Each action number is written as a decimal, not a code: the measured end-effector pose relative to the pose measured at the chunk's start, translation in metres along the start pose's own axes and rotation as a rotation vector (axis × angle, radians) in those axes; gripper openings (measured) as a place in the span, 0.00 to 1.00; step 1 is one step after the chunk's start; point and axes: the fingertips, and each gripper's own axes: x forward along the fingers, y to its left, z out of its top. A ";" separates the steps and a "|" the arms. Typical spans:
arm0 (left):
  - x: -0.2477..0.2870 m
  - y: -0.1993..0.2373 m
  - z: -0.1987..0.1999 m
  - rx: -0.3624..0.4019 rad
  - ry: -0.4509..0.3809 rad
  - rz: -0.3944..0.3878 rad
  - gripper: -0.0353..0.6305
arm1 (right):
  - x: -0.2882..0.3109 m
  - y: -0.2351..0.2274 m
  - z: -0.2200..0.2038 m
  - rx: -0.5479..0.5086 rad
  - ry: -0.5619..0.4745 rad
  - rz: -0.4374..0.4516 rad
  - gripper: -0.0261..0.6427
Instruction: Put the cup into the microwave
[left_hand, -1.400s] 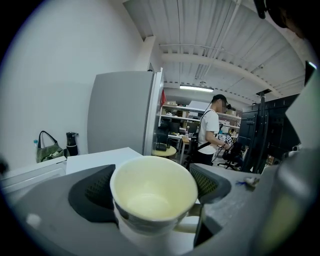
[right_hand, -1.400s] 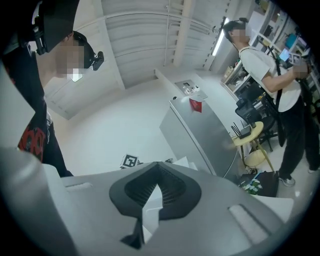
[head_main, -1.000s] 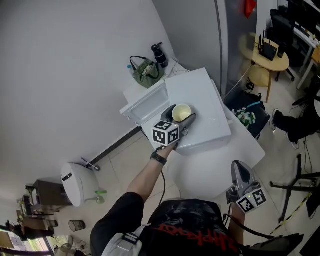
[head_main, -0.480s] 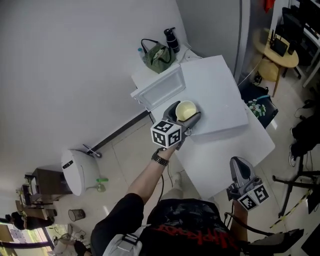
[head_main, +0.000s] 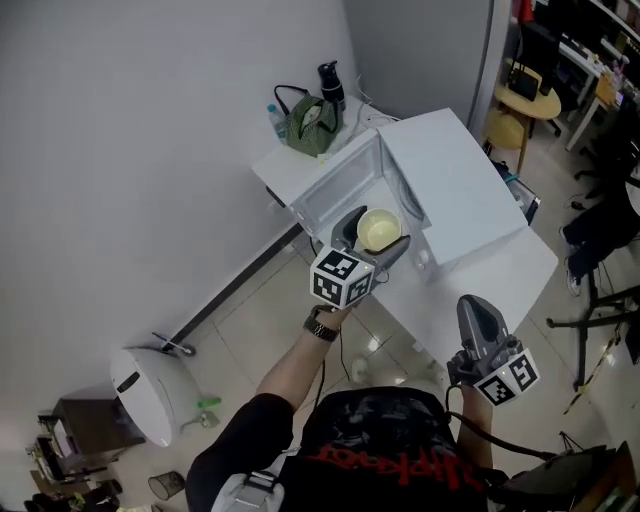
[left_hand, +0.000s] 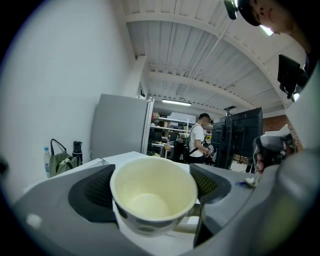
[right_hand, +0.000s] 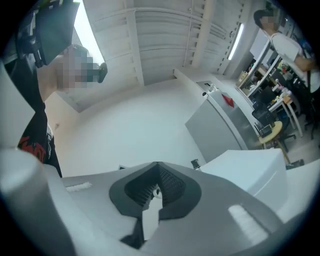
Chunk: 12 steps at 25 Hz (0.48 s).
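Observation:
A cream cup (head_main: 379, 229) with dark spots on its outside sits upright between the jaws of my left gripper (head_main: 376, 232), which is shut on it. The left gripper view shows the cup (left_hand: 152, 197) empty, its handle toward the lower right. I hold it just in front of the open mouth of the white microwave (head_main: 455, 180), whose door (head_main: 335, 192) hangs open to the left. My right gripper (head_main: 473, 322) is low at the right, near the table's front edge, shut and holding nothing. Its jaws (right_hand: 158, 189) meet in the right gripper view.
The microwave stands on a white table (head_main: 525, 275). Behind it on the table are a green bag (head_main: 308, 117), a clear bottle (head_main: 276, 119) and a black bottle (head_main: 331, 83). A white round appliance (head_main: 135, 394) stands on the floor at the left. A person (left_hand: 198, 139) stands far off.
My head view has shifted, and the microwave's open cavity now shows. The left gripper with the cup has stayed level with the microwave's front. The right gripper has risen slightly.

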 end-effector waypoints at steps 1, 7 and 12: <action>-0.008 0.004 -0.002 0.005 0.002 -0.016 0.74 | 0.007 0.016 -0.004 -0.002 -0.011 0.010 0.04; -0.031 0.030 -0.026 -0.037 -0.006 -0.083 0.74 | 0.045 0.077 -0.028 -0.090 0.045 0.049 0.04; -0.008 0.053 -0.044 -0.063 0.016 -0.120 0.74 | 0.083 0.066 -0.022 -0.114 0.044 0.075 0.04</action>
